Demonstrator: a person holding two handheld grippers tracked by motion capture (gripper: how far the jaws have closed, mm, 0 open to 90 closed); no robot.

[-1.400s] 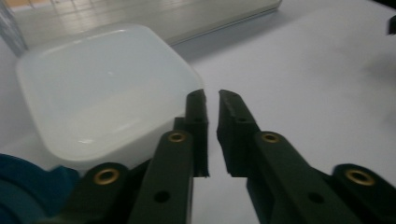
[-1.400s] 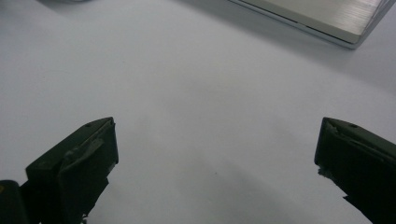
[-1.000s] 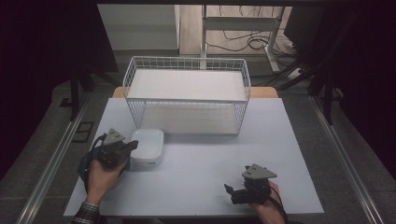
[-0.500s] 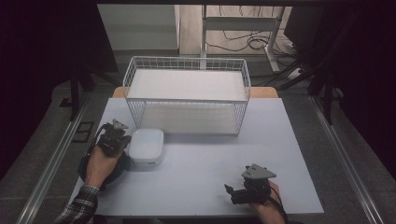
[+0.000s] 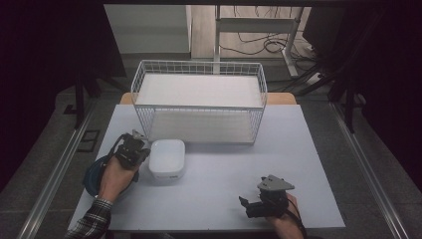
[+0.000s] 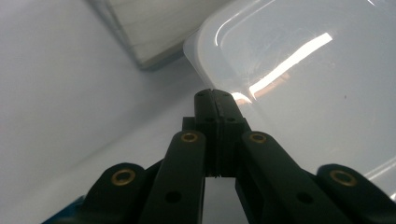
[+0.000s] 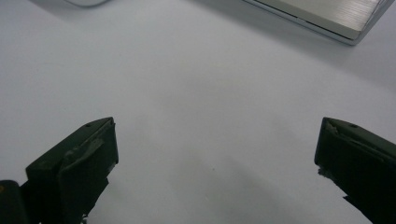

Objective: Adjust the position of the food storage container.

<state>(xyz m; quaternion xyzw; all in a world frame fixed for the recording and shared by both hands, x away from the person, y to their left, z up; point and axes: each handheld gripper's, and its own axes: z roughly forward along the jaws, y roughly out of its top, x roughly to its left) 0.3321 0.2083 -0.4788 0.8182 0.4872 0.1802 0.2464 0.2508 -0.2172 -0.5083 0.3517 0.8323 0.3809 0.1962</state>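
Near the left edge of the table, a white lidded plastic box is set just in front of the wire basket. Pressed against its left side is the left gripper, whose jaws are seen pressed together with nothing between them in the left gripper view, at the box's rim. Well apart, at the near right, the right gripper is held with jaws spread wide over bare tabletop.
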